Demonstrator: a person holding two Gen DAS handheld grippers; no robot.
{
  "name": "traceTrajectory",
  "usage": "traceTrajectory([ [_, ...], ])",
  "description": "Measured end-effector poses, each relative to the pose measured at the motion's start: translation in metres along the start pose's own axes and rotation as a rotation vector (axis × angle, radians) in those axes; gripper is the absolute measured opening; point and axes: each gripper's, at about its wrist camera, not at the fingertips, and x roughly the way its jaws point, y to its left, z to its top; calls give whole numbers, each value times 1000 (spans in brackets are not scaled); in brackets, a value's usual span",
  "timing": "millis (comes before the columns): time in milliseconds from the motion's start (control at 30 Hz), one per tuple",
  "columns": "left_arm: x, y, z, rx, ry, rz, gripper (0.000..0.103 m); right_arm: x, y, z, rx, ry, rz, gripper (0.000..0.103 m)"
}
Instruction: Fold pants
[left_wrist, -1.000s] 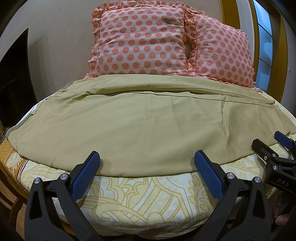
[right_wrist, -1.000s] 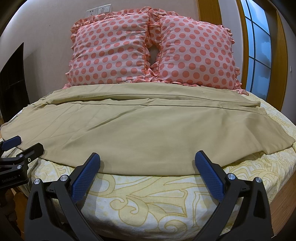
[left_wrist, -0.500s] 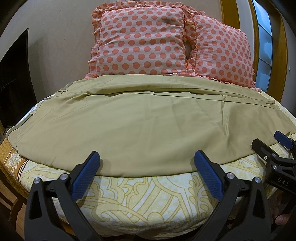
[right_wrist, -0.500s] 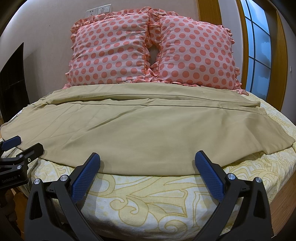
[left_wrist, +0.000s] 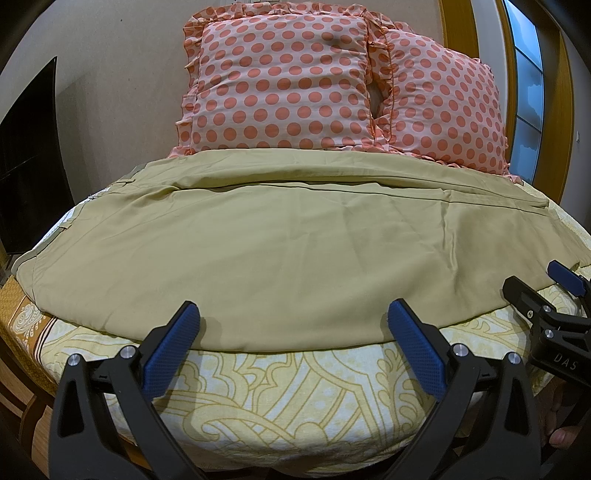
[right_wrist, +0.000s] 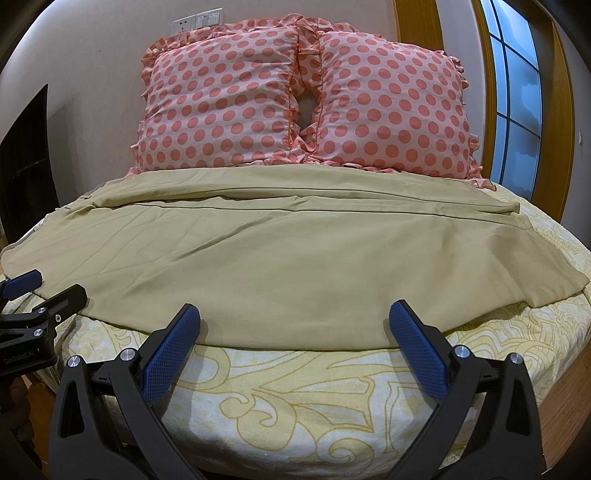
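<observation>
The tan pants (left_wrist: 280, 258) lay spread flat across the bed (left_wrist: 295, 398), lengthwise from side to side, their near edge running just short of the mattress front and a strip of yellow patterned sheet showing bare below it. The left tongs (left_wrist: 293, 350) hovered before that near edge with both blue pads spread wide, nothing between them. The right tongs (right_wrist: 293, 350) stood the same way, wide apart and empty, just off the hem further along; in the left view they showed at the right margin (left_wrist: 546, 299) near the cloth's edge. On the right end the pants (right_wrist: 280, 266) tapered to a corner that stopped short of the bed's side, leaving open sheet around it. Behind the far edge two pink polka-dot pillows (right_wrist: 303, 103) leaned against the wall. A window (right_wrist: 517, 96) in a wooden frame stood at the right, and a wall outlet (right_wrist: 197, 22) sat above the pillows.
</observation>
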Motion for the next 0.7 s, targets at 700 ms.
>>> traceTrajectory([
  [700,0,1,3,1,9,-5,101,-4,-1,0,0,5,0,102],
])
